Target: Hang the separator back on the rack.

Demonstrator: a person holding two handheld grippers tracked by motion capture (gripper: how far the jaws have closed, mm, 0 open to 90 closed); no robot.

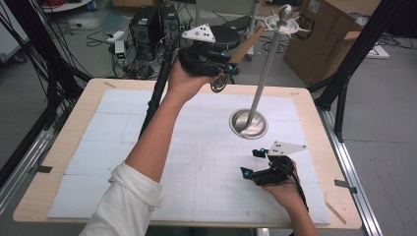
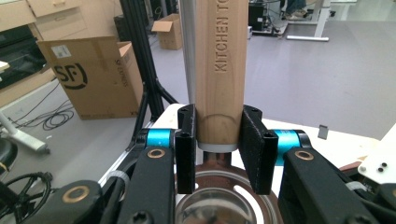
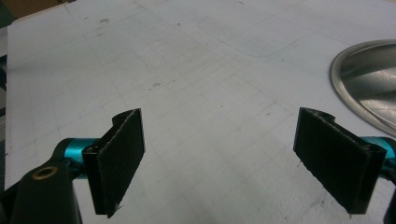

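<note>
holding a wooden-handled utensil raised above the bench, the left tongs clamp its handle, whose long axis points toward the rack's top; right tongs gape empty, low.

Wooden-handled utensil raised, tilted toward the steel stand's top.

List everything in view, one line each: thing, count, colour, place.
Wooden-handled slotted metal utensil: one, tan and silver, held raised beyond the table's far edge.
Tall steel utensil stand with round base: one, silver, right of the mat's centre.
White gridded mat: one, covering the table.
Light wooden table: one, tan.
Brown cardboard box: one, on the floor, far right.
Left gripper: black, shut on the utensil's handle.
Right gripper: black, open, low over the mat.
</note>
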